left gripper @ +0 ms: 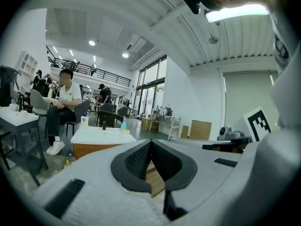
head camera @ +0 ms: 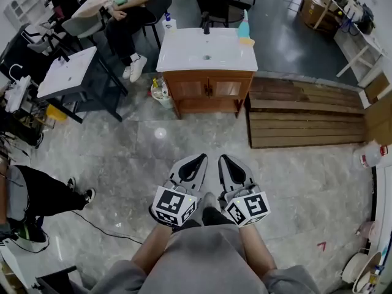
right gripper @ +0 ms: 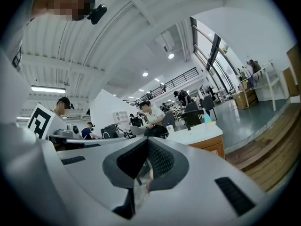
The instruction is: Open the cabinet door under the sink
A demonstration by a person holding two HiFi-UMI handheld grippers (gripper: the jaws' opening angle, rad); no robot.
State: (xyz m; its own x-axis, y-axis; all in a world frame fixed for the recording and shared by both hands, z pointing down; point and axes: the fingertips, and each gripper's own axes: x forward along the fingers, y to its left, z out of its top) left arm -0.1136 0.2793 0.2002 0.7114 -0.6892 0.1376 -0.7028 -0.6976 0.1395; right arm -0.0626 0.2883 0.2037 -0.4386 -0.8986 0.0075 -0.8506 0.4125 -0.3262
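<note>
1. The cabinet (head camera: pixel 207 90) stands on the floor, well apart from the person, straight ahead in the head view. It carries a white sink top (head camera: pixel 184 57), and a blue bottle (head camera: pixel 244 26) stands at that top's far right corner.
2. Its two wooden doors (head camera: pixel 188 89) are both flush with the front, and the small handles meet at the middle seam. Neither door is open, so I judge that none of the task is done.
3. The left gripper (head camera: pixel 195 164) is held low, close to the person's body. In the left gripper view its jaws meet at the tips with nothing between them (left gripper: pixel 150 142).
4. The right gripper (head camera: pixel 228 164) hangs just beside it, likewise closed and empty in the right gripper view (right gripper: pixel 147 141).
5. Neither gripper is near the cabinet, and bare floor lies between.
6. A slatted wooden platform (head camera: pixel 303 112) lies with its left edge just beside the cabinet's right side, so the front approach looks clear.
7. What is left, as I judge it, is everything: walking up, parting one gripper's jaws, taking a handle at the seam and swinging a door outward.
</note>
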